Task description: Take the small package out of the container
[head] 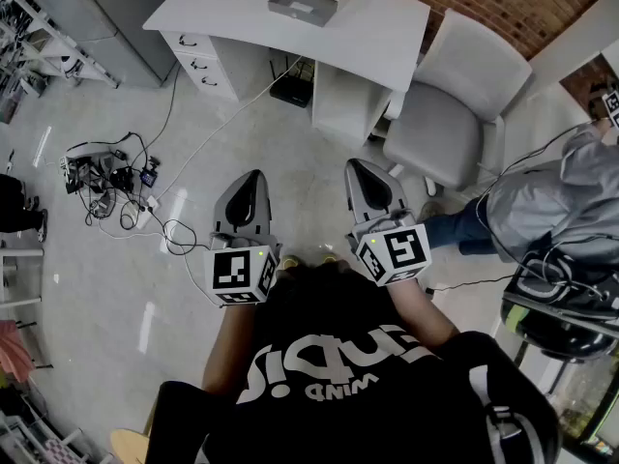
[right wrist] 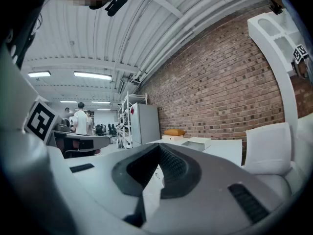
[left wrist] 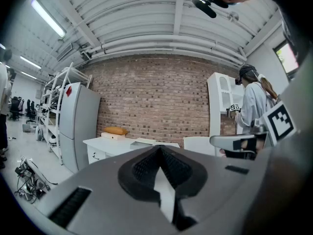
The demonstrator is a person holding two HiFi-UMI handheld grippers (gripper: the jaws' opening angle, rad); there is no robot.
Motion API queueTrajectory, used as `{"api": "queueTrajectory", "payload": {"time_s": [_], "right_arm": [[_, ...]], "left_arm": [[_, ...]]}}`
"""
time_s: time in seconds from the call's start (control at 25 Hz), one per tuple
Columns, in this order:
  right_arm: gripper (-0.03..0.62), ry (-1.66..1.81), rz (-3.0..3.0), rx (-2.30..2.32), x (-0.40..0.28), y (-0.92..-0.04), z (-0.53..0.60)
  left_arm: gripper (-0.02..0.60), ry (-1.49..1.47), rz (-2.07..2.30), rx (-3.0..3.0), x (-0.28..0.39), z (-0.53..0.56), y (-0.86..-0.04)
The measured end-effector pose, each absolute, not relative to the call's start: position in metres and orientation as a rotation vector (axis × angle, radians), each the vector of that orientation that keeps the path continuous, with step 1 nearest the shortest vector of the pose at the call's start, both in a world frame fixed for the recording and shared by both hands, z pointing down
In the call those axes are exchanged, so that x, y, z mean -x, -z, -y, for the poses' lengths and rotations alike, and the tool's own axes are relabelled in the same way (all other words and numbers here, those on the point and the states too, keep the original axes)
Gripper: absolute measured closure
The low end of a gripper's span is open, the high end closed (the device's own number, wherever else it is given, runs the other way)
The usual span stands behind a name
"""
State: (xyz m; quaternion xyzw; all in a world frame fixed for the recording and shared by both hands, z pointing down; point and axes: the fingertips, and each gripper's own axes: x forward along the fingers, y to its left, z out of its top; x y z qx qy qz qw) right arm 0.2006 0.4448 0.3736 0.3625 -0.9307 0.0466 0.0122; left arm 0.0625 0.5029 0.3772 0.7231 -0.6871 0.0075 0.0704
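far left, a cable tangle (head: 104, 174) lies on the grey floor. above it, at the top of the head view, stands the white desk (head: 377, 37), and the grey container (head: 303, 5) sits on its top, well apart from both of your tools. the container's long axis runs along the desk's length, its right end tipped slightly toward the brick wall. the small package is too small to pick out inside it, so you cannot tell its heading. your left gripper (head: 254, 176) hangs over bare floor, nose toward the desk, fingers pressed together with nothing between them. your right gripper (head: 358, 165) rides just beside it, roughly level, fingers likewise pressed tip to tip and empty. right of that, a pale chair (head: 445, 114) stands by the desk's end, and a person in a grey top (head: 551, 201) is at the far right edge.
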Motion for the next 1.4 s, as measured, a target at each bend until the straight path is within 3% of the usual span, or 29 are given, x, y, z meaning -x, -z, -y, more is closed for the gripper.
{"api": "queueTrajectory", "payload": {"time_s": [1.4], "right_arm": [[0.595, -0.156, 2.884, -1.169, -0.151, -0.383, -0.437]], "left_arm": [[0.577, -0.035, 2.007, -2.202, -0.009, -0.48, -0.394]]}}
